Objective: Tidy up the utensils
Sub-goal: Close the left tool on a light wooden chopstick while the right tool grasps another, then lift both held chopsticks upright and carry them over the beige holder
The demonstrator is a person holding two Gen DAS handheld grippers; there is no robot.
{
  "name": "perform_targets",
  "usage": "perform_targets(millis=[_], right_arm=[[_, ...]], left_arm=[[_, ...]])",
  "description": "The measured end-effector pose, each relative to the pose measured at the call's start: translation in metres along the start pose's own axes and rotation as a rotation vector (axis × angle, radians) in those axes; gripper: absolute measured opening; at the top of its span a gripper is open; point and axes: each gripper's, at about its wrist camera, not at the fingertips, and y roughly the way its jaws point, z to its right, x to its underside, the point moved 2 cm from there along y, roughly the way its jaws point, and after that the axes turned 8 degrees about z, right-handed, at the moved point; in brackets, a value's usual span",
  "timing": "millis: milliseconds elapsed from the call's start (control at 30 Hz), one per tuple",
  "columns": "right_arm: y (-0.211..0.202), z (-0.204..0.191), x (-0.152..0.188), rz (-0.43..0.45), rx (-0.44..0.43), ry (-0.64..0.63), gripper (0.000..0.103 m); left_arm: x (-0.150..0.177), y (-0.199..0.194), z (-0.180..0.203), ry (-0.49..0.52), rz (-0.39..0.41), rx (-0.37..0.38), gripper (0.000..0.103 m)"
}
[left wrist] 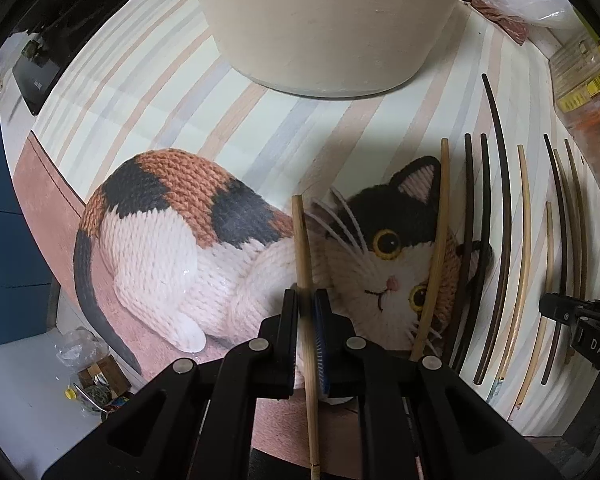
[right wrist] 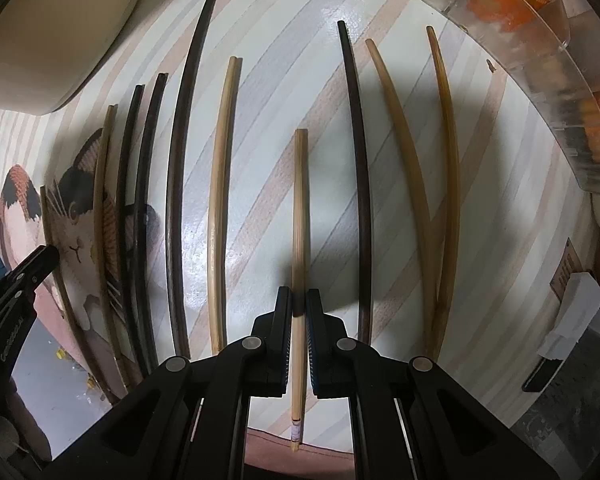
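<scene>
Both hand-held grippers are clamped on chopsticks: the left hand-held gripper (left wrist: pixel 307 300) pinches a pale chopstick (left wrist: pixel 302 240) over the cat picture (left wrist: pixel 172 248), and the right hand-held gripper (right wrist: pixel 299 300) pinches another pale chopstick (right wrist: pixel 299 200) amid the row. Looks like early-to-mid sorting, imo: approx. ten loose chopsticks (right wrist: pixel 220 184), dark and light mixed, lie side by side on the striped table (right wrist: pixel 268 80). None is in the cream container (left wrist: pixel 324 20) as far as I can see. Cluttered room w/ a clear box (right wrist: pixel 540 40) nearby.

Striped table mat (right wrist: pixel 284 80) with cat print, loose chopsticks (right wrist: pixel 220 200), cream tub (left wrist: pixel 328 20)
</scene>
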Motion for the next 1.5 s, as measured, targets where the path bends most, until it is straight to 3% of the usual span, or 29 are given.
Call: perform_targets(millis=[300, 600, 1033, 1500], right_arm=[[-0.008, -0.010, 0.014, 0.101, 0.030, -0.020, 0.007], [-0.040, -0.001, 0.034, 0.181, -0.047, 0.020, 0.007], [-0.134, 0.028, 0.055, 0.363, -0.164, 0.046, 0.007], [-0.262, 0.010, 0.037, 0.705, -0.255, 0.015, 0.007]], left_arm=[[0.002, -0.017, 0.014, 0.041, 0.046, -0.033, 0.004], [0.005, -0.059, 0.014, 0.018, 0.117, -0.022, 0.004], [0.000, -0.132, 0.005, -0.004, 0.250, 0.017, 0.004], [-0.026, -0.239, -0.012, -0.034, 0.506, 0.084, 0.004]])
